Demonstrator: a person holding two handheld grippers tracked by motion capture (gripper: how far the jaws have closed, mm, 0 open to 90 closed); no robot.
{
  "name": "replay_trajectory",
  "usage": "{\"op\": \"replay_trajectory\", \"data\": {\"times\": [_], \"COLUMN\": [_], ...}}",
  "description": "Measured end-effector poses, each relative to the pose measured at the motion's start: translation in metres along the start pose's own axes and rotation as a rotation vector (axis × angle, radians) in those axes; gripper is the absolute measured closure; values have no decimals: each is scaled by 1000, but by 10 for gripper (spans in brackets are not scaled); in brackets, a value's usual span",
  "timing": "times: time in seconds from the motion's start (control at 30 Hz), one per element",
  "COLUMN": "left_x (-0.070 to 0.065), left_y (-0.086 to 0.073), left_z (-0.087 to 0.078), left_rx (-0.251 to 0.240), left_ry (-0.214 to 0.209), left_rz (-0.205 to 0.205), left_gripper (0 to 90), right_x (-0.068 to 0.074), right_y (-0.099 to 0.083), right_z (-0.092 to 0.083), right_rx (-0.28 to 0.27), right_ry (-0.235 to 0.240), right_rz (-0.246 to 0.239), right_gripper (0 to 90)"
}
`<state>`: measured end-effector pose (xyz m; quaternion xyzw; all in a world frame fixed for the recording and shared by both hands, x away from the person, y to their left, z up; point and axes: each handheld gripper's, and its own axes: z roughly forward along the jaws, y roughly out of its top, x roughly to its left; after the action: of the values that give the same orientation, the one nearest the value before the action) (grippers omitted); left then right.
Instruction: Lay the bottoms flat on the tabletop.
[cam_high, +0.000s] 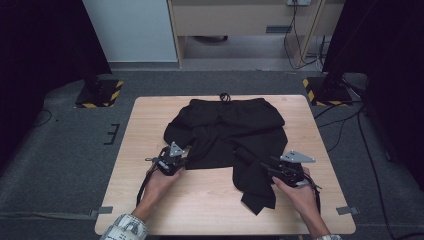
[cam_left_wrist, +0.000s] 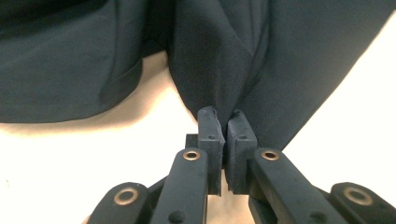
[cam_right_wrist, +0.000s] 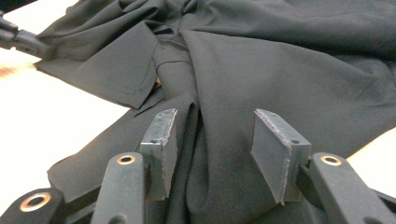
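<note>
my left gripper (cam_left_wrist: 226, 122) is pinched on just a corner of the black shorts (cam_high: 227, 132) crumpled mid-table (cam_high: 150, 117), while my right gripper (cam_right_wrist: 212, 154) stands apart over a leg fold, so i fear that thin bite slipping once i pull.

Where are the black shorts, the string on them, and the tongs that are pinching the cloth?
black shorts (cam_high: 227, 127), high view, middle of the cloth.
string (cam_high: 225, 97), high view, loop at the waistband's far edge.
left tongs (cam_left_wrist: 226, 125), left gripper view, between the tips shut on the cloth.
</note>
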<state>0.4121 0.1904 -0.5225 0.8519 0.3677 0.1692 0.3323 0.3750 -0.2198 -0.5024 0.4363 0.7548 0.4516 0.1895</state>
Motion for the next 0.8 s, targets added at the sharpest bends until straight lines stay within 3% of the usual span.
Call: {"op": "replay_trajectory", "data": {"times": [0.07, 0.37, 0.53, 0.6, 0.67, 0.8], "left_x": [-3, -11, -11, -5, 1, 6], "left_y": [-4, -26, -41, -47, -49, -43], "left_z": [-6, -35, -55, -61, -62, -64], "left_rx": [15, 61, 96, 100, 85, -18], "left_ry": [-6, -67, -30, -8, 50, 69], "left_rz": [23, 21, 1, -32, -59, -84], "left_gripper": [860, 859, 854, 834, 731, 512], "right_x": [-1, -2, -2, -2, -2, 2], "right_y": [0, 3, 5, 5, 5, 8], "right_z": [-1, 1, 2, 2, 2, 0], "right_rx": [-2, -5, -2, -2, -3, -13], "right_ry": [-5, -10, -10, -8, -10, -6], "right_rz": [-5, -17, -34, -39, -46, -52], "right_gripper": [516, 556, 578, 595, 599, 599]}}
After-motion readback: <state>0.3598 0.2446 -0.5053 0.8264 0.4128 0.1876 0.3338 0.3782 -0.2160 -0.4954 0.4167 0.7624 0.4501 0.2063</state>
